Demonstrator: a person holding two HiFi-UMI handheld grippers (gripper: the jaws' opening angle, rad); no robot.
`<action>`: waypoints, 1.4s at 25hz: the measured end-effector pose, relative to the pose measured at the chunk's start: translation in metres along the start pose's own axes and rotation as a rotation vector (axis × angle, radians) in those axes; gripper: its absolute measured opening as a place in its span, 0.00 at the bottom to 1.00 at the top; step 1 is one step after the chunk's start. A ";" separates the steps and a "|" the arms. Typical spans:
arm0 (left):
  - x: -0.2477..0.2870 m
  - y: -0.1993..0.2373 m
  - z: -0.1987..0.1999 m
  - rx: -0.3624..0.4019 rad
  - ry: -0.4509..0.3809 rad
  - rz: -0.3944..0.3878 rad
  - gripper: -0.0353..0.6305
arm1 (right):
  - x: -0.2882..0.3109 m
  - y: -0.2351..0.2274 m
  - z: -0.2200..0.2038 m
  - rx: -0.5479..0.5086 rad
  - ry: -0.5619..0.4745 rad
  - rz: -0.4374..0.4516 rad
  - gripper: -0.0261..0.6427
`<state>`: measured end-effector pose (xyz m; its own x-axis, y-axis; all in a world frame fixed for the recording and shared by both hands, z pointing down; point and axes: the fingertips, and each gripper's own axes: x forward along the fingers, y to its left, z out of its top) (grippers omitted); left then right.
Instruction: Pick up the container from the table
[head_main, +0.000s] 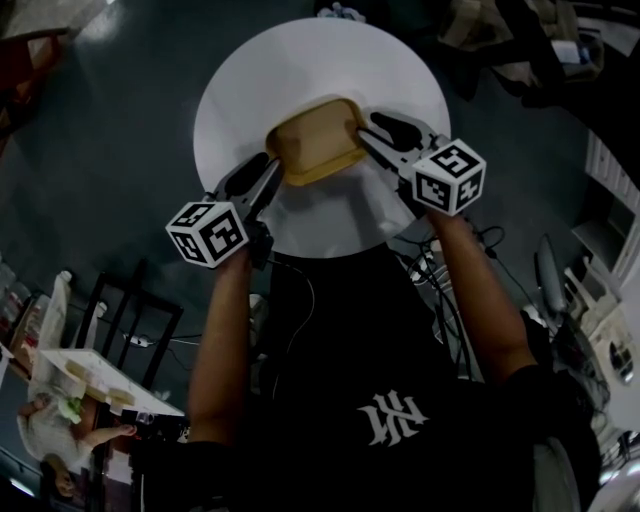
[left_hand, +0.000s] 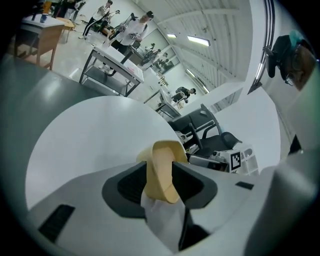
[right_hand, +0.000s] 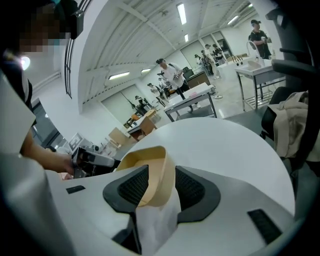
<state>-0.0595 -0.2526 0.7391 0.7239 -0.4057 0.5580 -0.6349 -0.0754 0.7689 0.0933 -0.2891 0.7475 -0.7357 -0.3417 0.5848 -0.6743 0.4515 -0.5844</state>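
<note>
A tan, shallow rectangular container (head_main: 315, 140) rests on the round white table (head_main: 300, 60). My left gripper (head_main: 270, 172) straddles its near-left rim and my right gripper (head_main: 372, 135) straddles its right rim. In the left gripper view the container's wall (left_hand: 162, 170) stands between the dark pads (left_hand: 131, 186) of the left gripper (left_hand: 160, 182), with a narrow gap at the side. The right gripper view shows the wall (right_hand: 150, 175) inside the right gripper (right_hand: 160, 187), with white table showing between wall and right pad (right_hand: 192, 187). Both grippers are open.
The table top (left_hand: 90, 135) is bare around the container. A chair draped with clothing (head_main: 520, 40) stands beyond the table at the right. Cables (head_main: 430, 260) lie on the dark floor near my feet. Work tables with people (left_hand: 107, 60) stand farther off.
</note>
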 end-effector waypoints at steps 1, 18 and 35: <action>0.002 -0.001 -0.003 -0.003 0.003 -0.001 0.28 | 0.001 -0.001 -0.003 0.005 0.004 0.003 0.29; 0.013 0.011 -0.029 -0.070 0.015 0.030 0.28 | 0.006 -0.004 -0.022 0.030 0.033 -0.002 0.26; 0.003 0.006 -0.031 -0.085 0.009 0.016 0.17 | 0.000 0.006 -0.022 0.042 0.017 -0.039 0.16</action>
<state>-0.0530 -0.2259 0.7552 0.7163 -0.3984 0.5729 -0.6216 0.0088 0.7833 0.0902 -0.2678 0.7566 -0.7081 -0.3436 0.6168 -0.7045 0.4028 -0.5844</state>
